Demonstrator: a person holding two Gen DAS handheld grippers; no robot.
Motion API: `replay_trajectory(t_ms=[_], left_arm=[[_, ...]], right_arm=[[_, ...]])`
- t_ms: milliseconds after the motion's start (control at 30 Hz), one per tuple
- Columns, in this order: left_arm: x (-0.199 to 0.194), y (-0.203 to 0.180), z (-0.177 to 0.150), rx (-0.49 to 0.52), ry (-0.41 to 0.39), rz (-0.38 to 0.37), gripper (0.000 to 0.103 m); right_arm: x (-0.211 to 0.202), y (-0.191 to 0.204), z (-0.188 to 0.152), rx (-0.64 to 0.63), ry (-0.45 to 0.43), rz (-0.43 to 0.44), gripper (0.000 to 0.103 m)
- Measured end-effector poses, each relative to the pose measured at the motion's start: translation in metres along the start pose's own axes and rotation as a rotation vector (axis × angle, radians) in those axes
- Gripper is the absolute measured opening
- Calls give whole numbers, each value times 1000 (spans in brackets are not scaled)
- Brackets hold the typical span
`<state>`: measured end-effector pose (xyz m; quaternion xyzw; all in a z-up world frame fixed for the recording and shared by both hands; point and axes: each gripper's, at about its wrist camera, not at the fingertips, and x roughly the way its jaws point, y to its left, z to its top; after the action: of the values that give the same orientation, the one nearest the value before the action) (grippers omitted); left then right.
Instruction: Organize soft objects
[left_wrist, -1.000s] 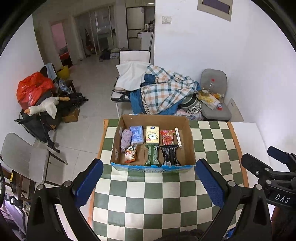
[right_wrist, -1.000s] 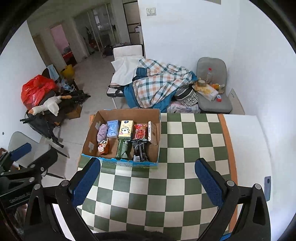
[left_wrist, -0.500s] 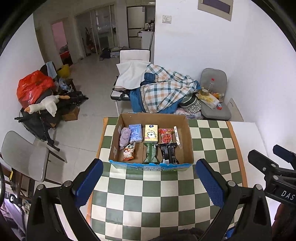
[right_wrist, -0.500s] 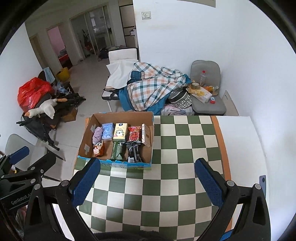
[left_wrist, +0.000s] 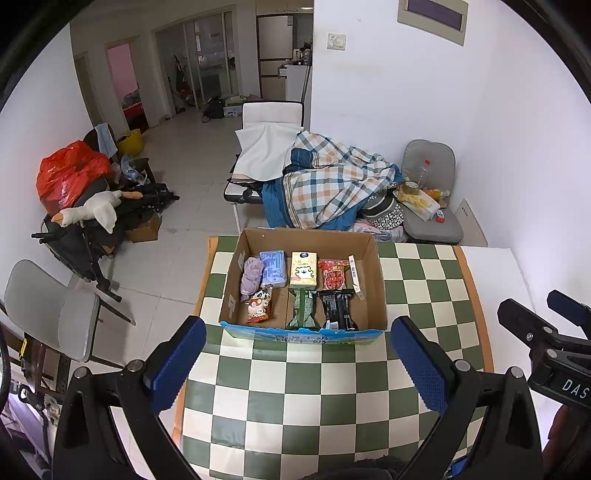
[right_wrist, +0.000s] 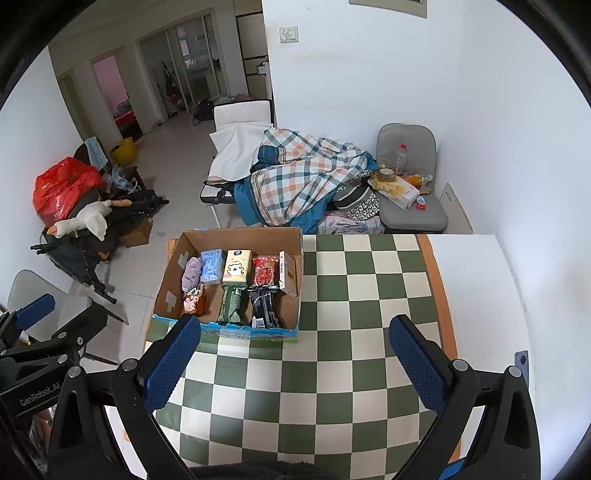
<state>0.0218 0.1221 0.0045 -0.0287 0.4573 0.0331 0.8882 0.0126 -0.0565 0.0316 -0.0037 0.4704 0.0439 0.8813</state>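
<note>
A cardboard box (left_wrist: 375, 280) (right_wrist: 168, 273) stands at the far left of the green-and-white checked table (left_wrist: 295, 398) (right_wrist: 332, 369). Inside lie a purple cloth (left_wrist: 250, 277), a blue tissue pack (left_wrist: 273, 268), a yellow tissue pack (left_wrist: 303, 269), a red snack bag (left_wrist: 333, 274), a small printed pouch (left_wrist: 258, 306), a green packet (left_wrist: 303, 308) and a black packet (left_wrist: 338, 308). My left gripper (left_wrist: 295, 354) hovers open above the table, short of the box. My right gripper (right_wrist: 295, 350) is open too, over the table's middle. Neither holds anything.
Beyond the table are a cot with a plaid blanket (left_wrist: 332, 184), a grey chair with a bottle and clutter (left_wrist: 428, 199), and a pile with a red bag and toy goose (left_wrist: 81, 206) on the left. A grey chair (left_wrist: 48, 306) stands left of the table.
Both grippers have pulled back and risen, so the box looks smaller and farther. Their fingers stay open as before.
</note>
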Motion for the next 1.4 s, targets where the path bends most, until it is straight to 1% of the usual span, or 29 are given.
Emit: replay_trajectory(t_ms=[367, 633, 833, 1400], left_arm=[[-1, -5, 1, 0, -1, -1, 103], [0, -10, 2, 4, 13, -7, 103], [1, -9, 2, -1, 12, -4, 103], [3, -6, -1, -7, 15, -1, 103]], right_arm=[[-3, 0, 7, -3, 5, -8, 103], [-2, 2, 6, 0, 8, -10, 103], [-1, 3, 3, 11, -1, -24, 103], [3, 7, 3, 22, -8, -27, 103]])
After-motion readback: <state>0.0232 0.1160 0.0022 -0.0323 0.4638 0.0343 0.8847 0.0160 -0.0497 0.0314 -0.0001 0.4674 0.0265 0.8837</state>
